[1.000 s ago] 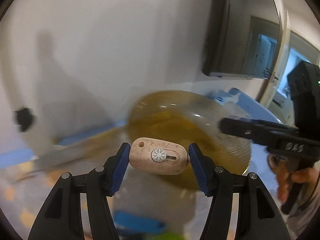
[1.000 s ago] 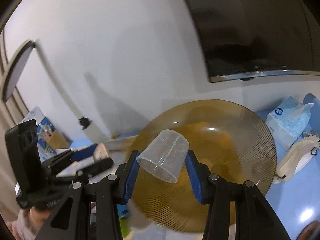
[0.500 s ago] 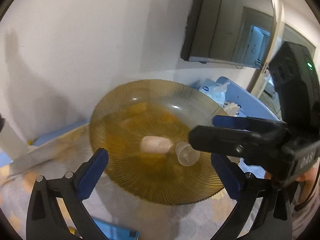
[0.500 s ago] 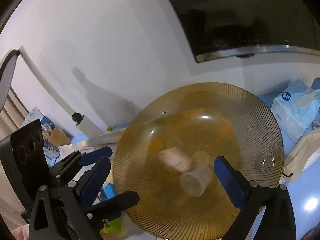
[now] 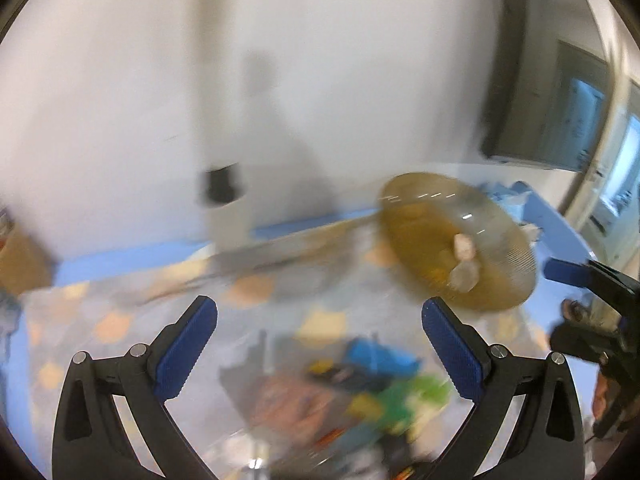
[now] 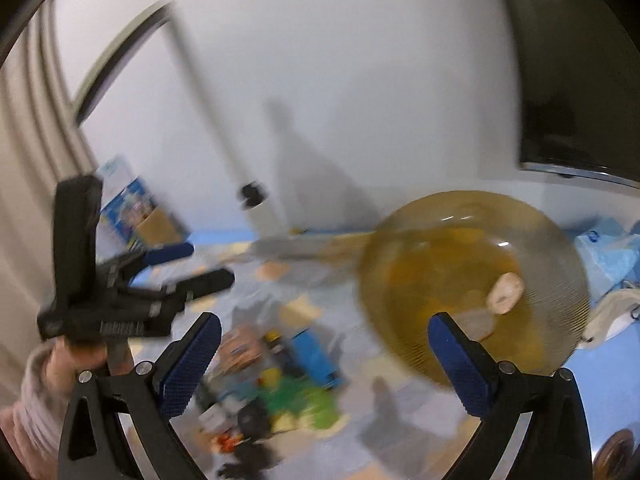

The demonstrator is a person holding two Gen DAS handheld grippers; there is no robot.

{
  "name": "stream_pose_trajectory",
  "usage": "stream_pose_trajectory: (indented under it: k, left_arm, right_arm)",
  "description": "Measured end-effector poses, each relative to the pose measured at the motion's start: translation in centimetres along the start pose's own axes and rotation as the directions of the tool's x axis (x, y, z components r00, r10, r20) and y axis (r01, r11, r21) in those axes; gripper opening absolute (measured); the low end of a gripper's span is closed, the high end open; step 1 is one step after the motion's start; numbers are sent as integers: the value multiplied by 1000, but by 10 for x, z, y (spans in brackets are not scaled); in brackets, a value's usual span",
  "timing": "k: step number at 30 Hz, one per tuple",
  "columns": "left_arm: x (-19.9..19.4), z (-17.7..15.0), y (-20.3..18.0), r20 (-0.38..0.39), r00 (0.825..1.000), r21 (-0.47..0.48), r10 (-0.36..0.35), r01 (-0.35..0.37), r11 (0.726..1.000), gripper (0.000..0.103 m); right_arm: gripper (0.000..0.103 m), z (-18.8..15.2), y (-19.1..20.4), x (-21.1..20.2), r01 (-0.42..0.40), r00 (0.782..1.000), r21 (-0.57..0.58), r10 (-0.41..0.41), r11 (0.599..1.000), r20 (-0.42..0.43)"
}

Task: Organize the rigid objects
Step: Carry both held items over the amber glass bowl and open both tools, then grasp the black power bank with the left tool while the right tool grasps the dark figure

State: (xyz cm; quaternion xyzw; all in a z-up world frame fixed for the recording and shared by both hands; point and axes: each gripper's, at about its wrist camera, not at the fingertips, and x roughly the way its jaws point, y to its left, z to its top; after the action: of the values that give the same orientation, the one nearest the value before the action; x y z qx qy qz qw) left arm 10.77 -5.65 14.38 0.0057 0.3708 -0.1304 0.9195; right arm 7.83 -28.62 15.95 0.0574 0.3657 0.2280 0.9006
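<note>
An amber ribbed glass plate (image 5: 412, 220) (image 6: 440, 240) sits on the patterned table cover at the right. In it lie a beige oval object (image 5: 464, 246) (image 6: 506, 294) and a clear plastic cup (image 5: 464, 276) (image 6: 476, 322), side by side. My left gripper (image 5: 319, 308) is open and empty, left of the plate, above a blurred pile of colourful toys (image 5: 360, 392) (image 6: 288, 380). My right gripper (image 6: 325, 322) is also open and empty, with its right finger in front of the plate's near rim. The left gripper (image 6: 204, 264) shows at the far left of the right wrist view.
A white lamp post with a black collar (image 5: 224, 200) (image 6: 256, 204) stands by the wall behind. A cardboard box (image 6: 156, 224) stands at the back left, a blue tissue pack (image 6: 608, 256) right of the plate, and a dark screen (image 6: 580, 80) on the wall.
Both grippers opened and let the beige object and the cup drop into the plate. Both then drew back and swung left, so the plate now sits at the right.
</note>
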Motion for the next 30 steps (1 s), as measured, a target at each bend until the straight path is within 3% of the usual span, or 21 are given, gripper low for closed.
stream_pose_trajectory:
  k: [4, 10, 18, 21, 24, 27, 30]
  left_arm:
    - [-10, -38, 45, -54, 995, -35, 88, -90, 995, 102]
    - [0, -95, 72, -149, 983, -85, 111, -124, 989, 102]
    - [16, -147, 43, -208, 975, -8, 77, -80, 997, 103]
    - [16, -152, 28, -191, 981, 3, 7, -6, 1000, 103]
    - [17, -153, 14, -190, 981, 28, 28, -23, 999, 102]
    - [24, -157, 5, -190, 978, 72, 85, -73, 995, 103]
    - [25, -157, 9, -186, 979, 46, 87, -79, 996, 103]
  right_arm:
    - [103, -38, 44, 8, 0, 999, -70, -3, 998, -42]
    - [103, -101, 78, 27, 37, 991, -129, -53, 991, -125]
    - [103, -152, 86, 43, 100, 974, -102, -118, 990, -191]
    - [103, -166, 89, 48, 155, 961, -133, -181, 979, -210]
    - [103, -174, 92, 58, 219, 939, -179, -257, 959, -229]
    - [103, -168, 89, 59, 238, 938, -147, -266, 960, -222]
    - [103, -167, 84, 65, 249, 934, -125, -273, 960, -233]
